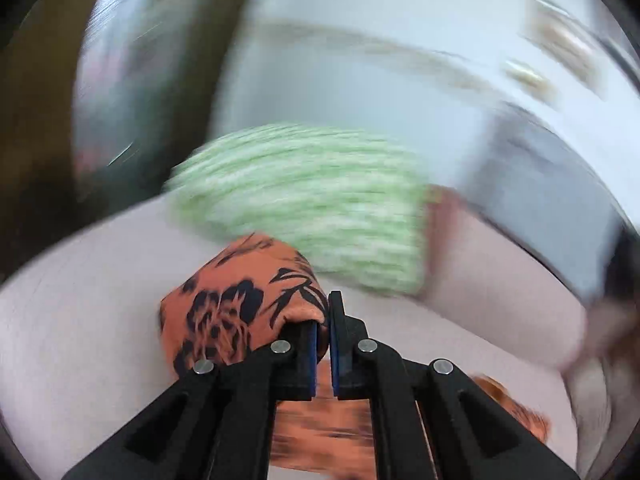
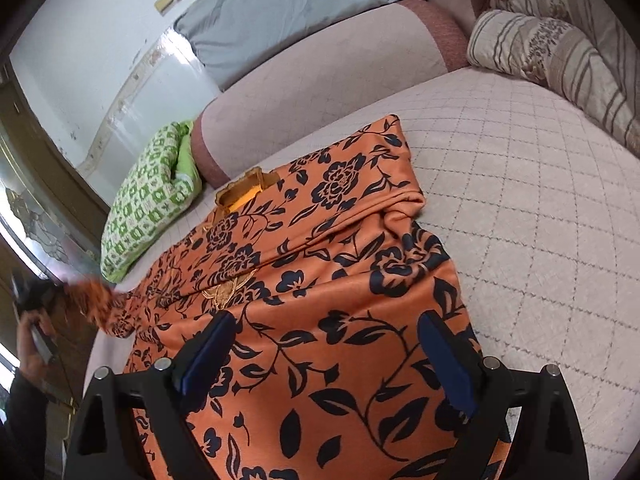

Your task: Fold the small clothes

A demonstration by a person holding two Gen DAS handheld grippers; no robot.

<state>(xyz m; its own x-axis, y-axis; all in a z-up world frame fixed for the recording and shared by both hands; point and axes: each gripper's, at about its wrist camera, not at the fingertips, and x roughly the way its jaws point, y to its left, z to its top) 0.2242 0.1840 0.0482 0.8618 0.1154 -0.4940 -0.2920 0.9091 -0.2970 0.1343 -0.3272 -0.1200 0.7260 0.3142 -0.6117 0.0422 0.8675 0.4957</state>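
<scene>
An orange garment with a dark floral print (image 2: 320,272) lies spread on the quilted bed, its right sleeve folded across the body. My right gripper (image 2: 324,356) is open and empty, hovering just above the garment's lower part. My left gripper (image 1: 323,320) is shut on a bunched edge of the orange garment (image 1: 236,300) and holds it lifted above the bed. The left wrist view is blurred by motion. In the right wrist view the left gripper (image 2: 36,300) shows at the far left edge with the garment's left sleeve end pulled up.
A green and white patterned pillow (image 2: 148,196) lies at the bed's left edge, also in the left wrist view (image 1: 312,200). A pink headboard (image 2: 320,68), a grey pillow (image 2: 288,4) and striped pillows (image 2: 560,52) sit beyond. The quilted bed cover (image 2: 540,200) extends right.
</scene>
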